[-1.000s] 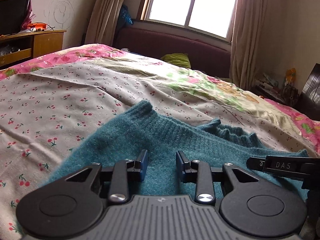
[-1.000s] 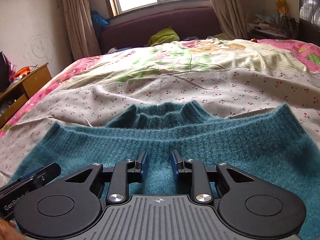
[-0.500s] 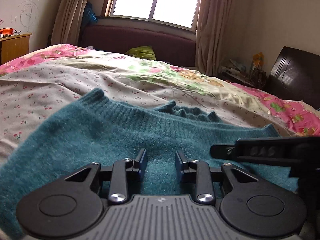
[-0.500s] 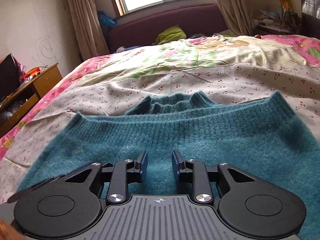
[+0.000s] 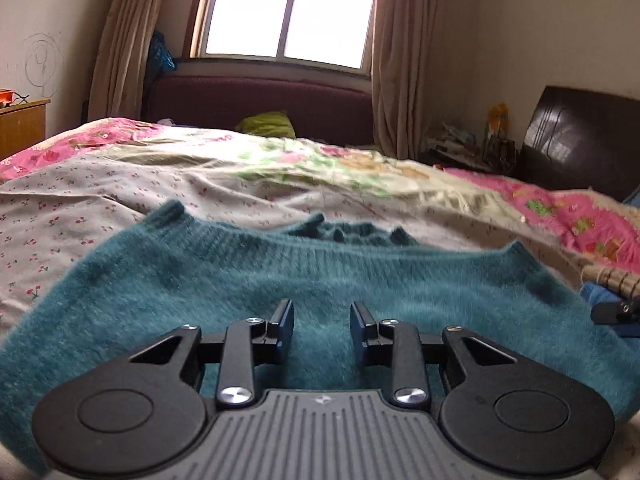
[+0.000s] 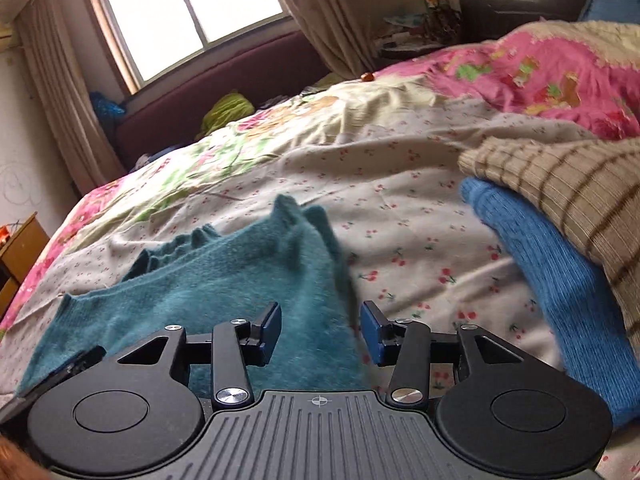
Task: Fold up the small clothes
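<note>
Both claws open, gripping nothing: left gripper over teal sweater mid-body, right gripper at its right edge. Sweater lies flat on bedsheet. Next, prob: pinch edge deep, fold w/ both sides level.

Right gripper, jaws apart, above the right edge of a teal sweater lying on a cherry-print sheet. At right, a blue knit lies partly under a tan striped knit. A pink floral quilt lies beyond. At far left, the tip of the left gripper overlaps the sweater. Window and maroon sofa behind.
</note>
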`<action>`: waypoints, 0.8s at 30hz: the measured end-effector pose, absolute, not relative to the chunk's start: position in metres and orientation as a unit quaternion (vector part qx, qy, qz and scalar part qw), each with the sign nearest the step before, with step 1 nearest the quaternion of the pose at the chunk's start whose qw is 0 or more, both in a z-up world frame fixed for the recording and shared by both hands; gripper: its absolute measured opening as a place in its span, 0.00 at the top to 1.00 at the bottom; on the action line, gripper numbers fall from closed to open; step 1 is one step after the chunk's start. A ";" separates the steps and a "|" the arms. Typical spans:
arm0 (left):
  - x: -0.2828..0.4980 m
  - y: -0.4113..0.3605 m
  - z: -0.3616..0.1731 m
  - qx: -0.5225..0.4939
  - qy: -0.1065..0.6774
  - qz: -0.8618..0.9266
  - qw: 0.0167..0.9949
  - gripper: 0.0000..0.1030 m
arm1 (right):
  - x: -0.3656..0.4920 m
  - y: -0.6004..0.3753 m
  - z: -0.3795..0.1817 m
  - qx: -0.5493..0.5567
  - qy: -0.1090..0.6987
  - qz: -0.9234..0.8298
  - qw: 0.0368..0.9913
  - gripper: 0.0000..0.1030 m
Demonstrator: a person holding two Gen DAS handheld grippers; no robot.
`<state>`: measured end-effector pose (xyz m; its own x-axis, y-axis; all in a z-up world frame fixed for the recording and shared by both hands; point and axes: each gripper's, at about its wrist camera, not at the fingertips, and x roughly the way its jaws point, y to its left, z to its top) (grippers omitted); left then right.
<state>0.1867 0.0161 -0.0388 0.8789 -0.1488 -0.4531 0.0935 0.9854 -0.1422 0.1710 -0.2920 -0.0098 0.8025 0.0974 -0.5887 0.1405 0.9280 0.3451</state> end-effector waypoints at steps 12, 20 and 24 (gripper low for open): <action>0.186 -0.013 -0.042 0.041 0.253 -0.022 0.966 0.57 | 0.170 -0.346 -0.064 0.360 0.350 0.093 0.860 0.49; 0.194 -0.019 -0.033 0.019 0.291 0.012 0.957 0.57 | 0.189 -0.349 -0.081 0.399 0.368 0.142 0.828 0.51; 0.197 -0.021 -0.034 0.016 0.298 0.022 0.954 0.57 | 0.202 -0.348 -0.089 0.427 0.355 0.154 0.817 0.49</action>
<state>0.1974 -0.0210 -0.0336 0.8214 0.0525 -0.5679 -0.0329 0.9985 0.0446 0.2019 -0.3479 -0.0885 0.7005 0.5545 -0.4492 0.0519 0.5882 0.8071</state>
